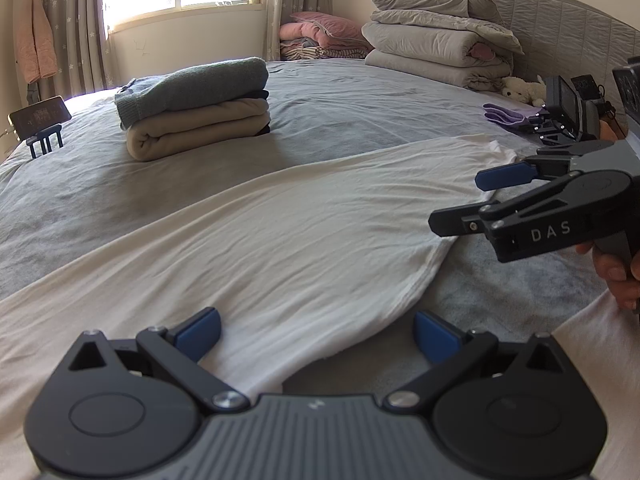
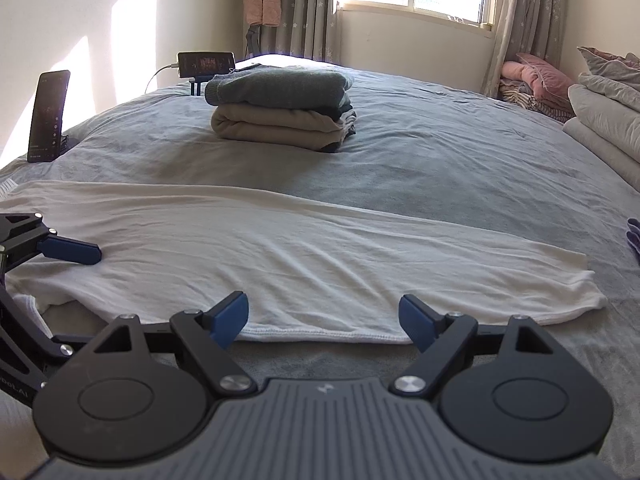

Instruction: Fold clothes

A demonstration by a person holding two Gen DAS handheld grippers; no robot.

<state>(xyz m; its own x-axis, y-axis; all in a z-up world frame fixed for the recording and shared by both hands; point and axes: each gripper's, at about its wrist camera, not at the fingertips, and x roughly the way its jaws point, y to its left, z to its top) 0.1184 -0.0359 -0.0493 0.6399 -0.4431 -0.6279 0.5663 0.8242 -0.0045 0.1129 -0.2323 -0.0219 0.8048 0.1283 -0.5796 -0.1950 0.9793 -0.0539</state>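
Grey bed (image 2: 440, 152) carries a white shirt (image 2: 280, 256) spread flat for folding, finished clothes stacked (image 2: 280, 108) at twelve o'clock, while the left claw (image 1: 318, 334) and right claw (image 2: 324, 320) hover spread, empty, at its hem.

White letters "DAS" legible on black plastic arm of right gripper (image 1: 468, 204), seen from left wrist view. Partial white lettering, ending roughly "ooLAI", on black linkage of left gripper (image 2: 72, 250) at left edge of right wrist view; incomplete. Screens of two dark propped phones (image 2: 49, 116) unreadable.
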